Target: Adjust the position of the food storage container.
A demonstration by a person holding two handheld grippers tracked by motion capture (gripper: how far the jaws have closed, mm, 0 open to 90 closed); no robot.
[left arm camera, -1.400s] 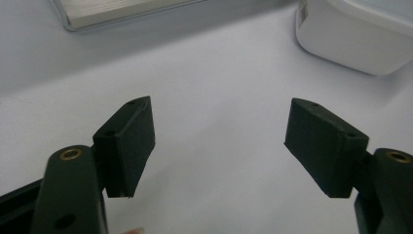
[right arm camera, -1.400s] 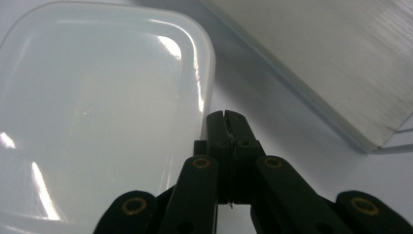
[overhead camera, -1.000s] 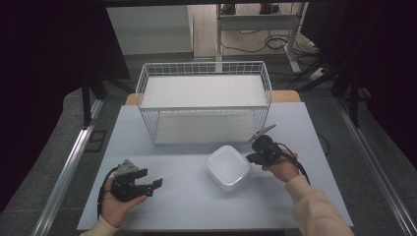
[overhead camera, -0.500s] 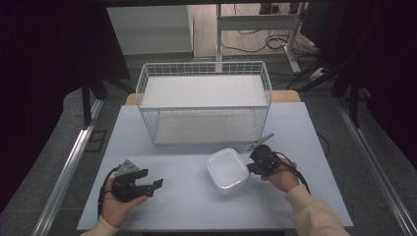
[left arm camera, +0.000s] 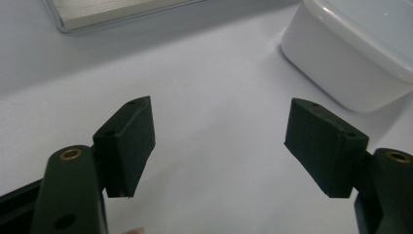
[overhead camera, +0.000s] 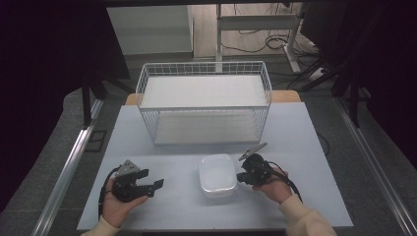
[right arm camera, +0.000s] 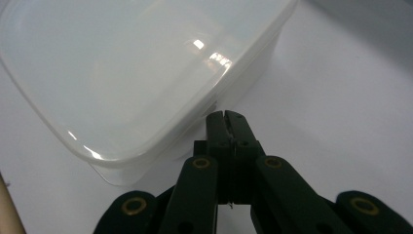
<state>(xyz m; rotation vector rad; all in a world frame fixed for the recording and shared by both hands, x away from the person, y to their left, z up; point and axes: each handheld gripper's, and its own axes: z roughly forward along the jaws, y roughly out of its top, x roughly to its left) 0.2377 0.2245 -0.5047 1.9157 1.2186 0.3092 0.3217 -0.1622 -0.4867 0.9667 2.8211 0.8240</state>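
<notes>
A white lidded plastic container [overhead camera: 218, 174] sits on the pale table [overhead camera: 305, 137] in front of the wire basket. My right gripper [overhead camera: 239, 177] is shut, and its tips press against the container's right side. In the right gripper view the closed jaw tips [right arm camera: 227, 117] meet the container [right arm camera: 122, 73] just under its lid rim, with nothing between them. My left gripper [overhead camera: 153, 179] is held low at the front left, open and empty. Its wide-apart jaws [left arm camera: 219, 141] point toward the container [left arm camera: 360, 53], which is well beyond them.
A white wire basket [overhead camera: 204, 64] with a flat white shelf inside stands at the back middle of the table. Bare tabletop lies on both sides of it and between the left gripper and the container. A dark floor with rails surrounds the table.
My right gripper has come down and leftward from beside the basket to the container's side. The container has shifted slightly left and nearer the front edge. The left gripper stays put.
</notes>
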